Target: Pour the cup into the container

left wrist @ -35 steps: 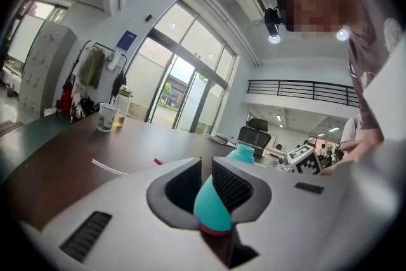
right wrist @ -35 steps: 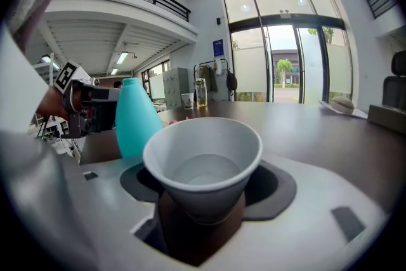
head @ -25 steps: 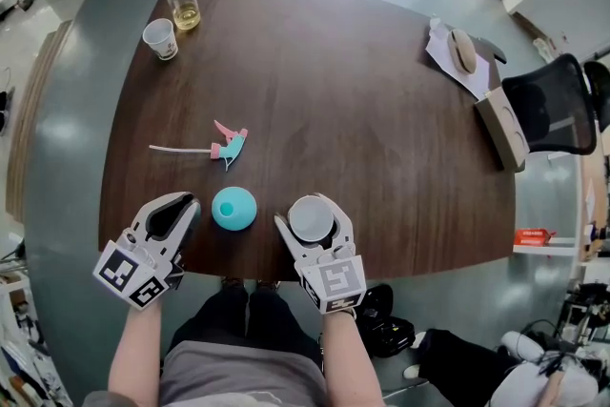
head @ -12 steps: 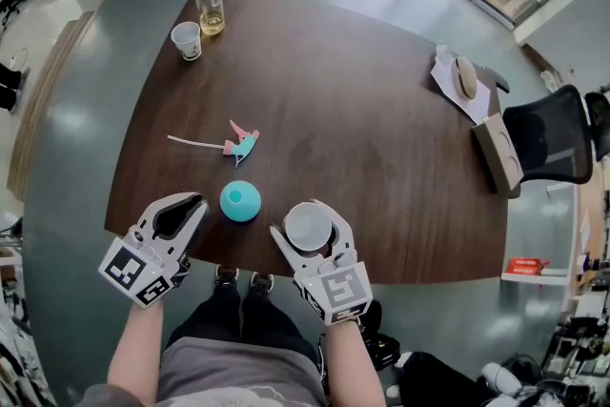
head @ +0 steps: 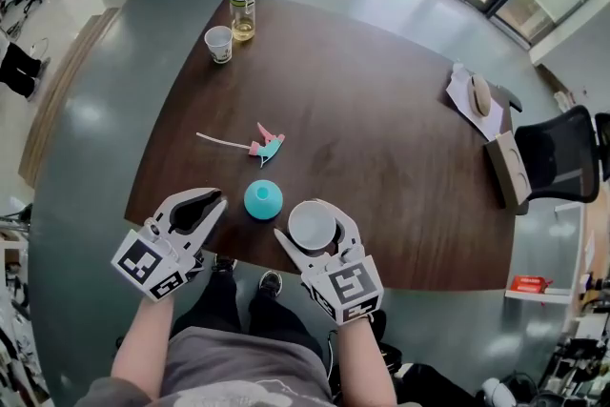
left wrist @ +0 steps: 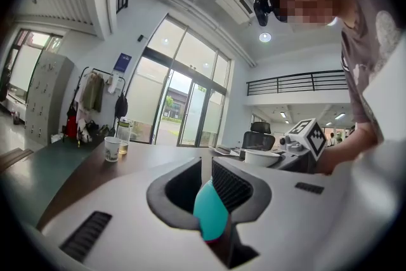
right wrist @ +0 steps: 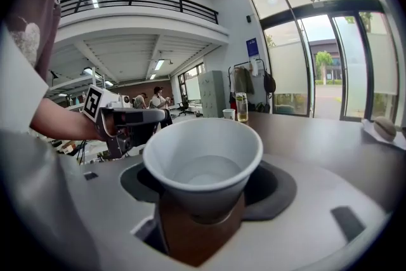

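My right gripper point(head: 313, 214) is shut on a white paper cup point(head: 312, 228) and holds it upright over the table's near edge. In the right gripper view the cup point(right wrist: 203, 158) holds a little clear liquid. The teal rounded container point(head: 262, 200), with a small hole on top, stands on the dark wooden table point(head: 381, 138) just left of the cup. My left gripper point(head: 217, 200) hovers left of the container, its tips together and nothing held. Through its fingers the container point(left wrist: 209, 212) shows as a teal shape.
A pink and teal spray nozzle with a tube point(head: 262, 146) lies behind the container. At the far left corner stand a second paper cup point(head: 218, 44) and a bottle of yellowish liquid point(head: 242, 11). Papers point(head: 474, 95) lie at the right edge, beside a black chair point(head: 562, 157).
Both grippers have risen a little, the right one carrying the cup. The head view has shifted, so the table's things now lie further right and lower in the picture.
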`<state>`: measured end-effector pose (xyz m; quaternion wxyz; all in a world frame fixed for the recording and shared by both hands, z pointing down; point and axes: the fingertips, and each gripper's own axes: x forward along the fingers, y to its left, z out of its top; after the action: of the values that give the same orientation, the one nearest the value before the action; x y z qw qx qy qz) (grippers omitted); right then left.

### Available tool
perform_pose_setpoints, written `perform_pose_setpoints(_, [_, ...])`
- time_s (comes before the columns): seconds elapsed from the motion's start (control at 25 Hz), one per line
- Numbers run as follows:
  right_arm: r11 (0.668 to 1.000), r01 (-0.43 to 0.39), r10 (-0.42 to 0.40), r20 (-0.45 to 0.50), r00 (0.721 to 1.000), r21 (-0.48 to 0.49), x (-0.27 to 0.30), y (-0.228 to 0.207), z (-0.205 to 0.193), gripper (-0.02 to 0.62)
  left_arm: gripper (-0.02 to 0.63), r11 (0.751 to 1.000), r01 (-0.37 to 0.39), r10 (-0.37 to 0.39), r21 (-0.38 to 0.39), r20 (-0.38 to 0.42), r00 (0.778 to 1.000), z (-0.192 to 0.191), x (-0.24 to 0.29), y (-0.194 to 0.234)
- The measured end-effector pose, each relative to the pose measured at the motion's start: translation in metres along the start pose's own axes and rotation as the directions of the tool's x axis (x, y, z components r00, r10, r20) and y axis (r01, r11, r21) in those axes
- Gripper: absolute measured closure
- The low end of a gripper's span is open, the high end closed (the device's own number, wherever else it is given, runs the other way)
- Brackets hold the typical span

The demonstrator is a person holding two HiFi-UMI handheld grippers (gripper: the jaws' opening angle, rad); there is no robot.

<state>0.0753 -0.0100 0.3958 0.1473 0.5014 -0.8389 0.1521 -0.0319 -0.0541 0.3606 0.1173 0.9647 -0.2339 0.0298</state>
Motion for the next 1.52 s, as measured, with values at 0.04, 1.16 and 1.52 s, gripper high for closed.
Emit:
perform_pose_setpoints(0.04, [1.000, -0.008, 0.008, -0.009, 1.000, -0.003, 0.003, 0.003, 0.001, 0.282, 0.549, 1.000, 0.007, -0.007, 0.001, 0.001, 1.000, 0.000, 0.001, 0.002])
perform_pose_setpoints(1.16, [0.999, -0.020, 0.010, -0.313, 0.950, -0.027, 0.032, 0.013, -0.019, 0.285, 0.549, 0.976, 0.208, -0.212, -0.059, -0.060, 0.975, -0.031, 0.035, 0.014])
perform_pose_setpoints(1.52, [0.998, -0.028, 0.007, -0.373, 0.928, -0.051, 0.038, 0.012, -0.020, 0.287, 0.549, 0.973, 0.218, -0.223, -0.080, -0.062, 0.973, -0.037, 0.035, 0.023])
